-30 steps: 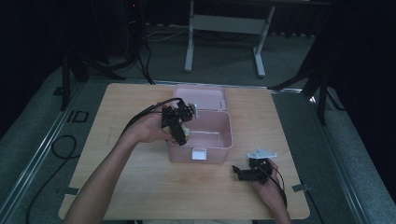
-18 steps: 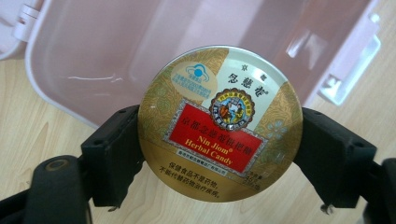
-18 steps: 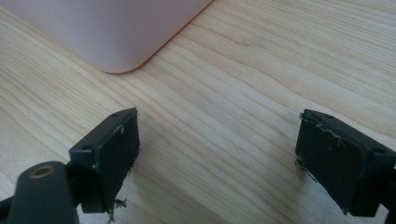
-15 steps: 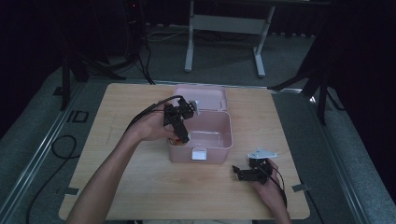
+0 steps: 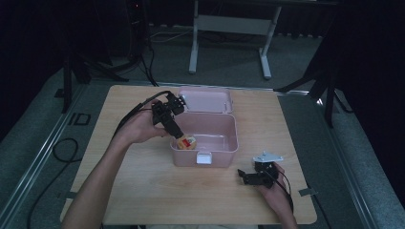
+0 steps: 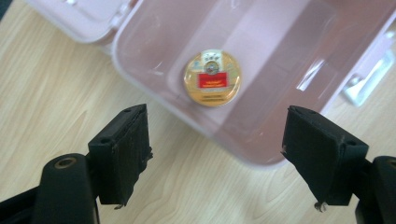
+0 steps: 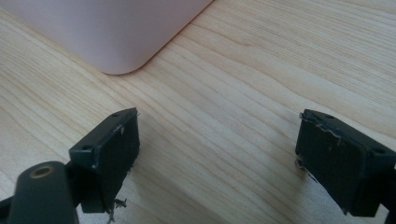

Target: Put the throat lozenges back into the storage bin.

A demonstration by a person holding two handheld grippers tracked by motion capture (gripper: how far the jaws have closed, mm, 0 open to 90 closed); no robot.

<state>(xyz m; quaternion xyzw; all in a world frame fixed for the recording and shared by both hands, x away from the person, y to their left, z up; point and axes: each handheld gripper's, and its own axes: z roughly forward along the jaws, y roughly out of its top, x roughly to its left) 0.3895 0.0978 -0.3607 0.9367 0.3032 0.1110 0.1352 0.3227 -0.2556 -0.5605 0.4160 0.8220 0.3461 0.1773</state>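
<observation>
A pink plastic box (image 5: 234,138) stands open mid-table, its lid (image 5: 207,100) laid back behind it. A round gold tin with a red label (image 5: 185,141) lies flat on the box floor (image 6: 280,70) near the front left corner, also seen as the tin (image 6: 213,78). My left gripper (image 5: 177,135) hangs over that corner, pointing down. Its jaws have just been closing but stand open with nothing between them (image 6: 217,112); the tin lies below, untouched. My right gripper (image 5: 244,177) rests on the table at the front right, open and empty (image 7: 218,116), facing the box corner (image 7: 116,32).
The box has a white latch (image 5: 204,158) on its front wall. Bare wooden tabletop (image 5: 143,191) lies left and in front of the box. Beyond the table's far edge are a metal stand (image 5: 229,28) and cables on the dark floor.
The left gripper has drawn a little up and back from the box's left front corner, and the tin now shows free on the box floor. The right gripper has stayed put.
</observation>
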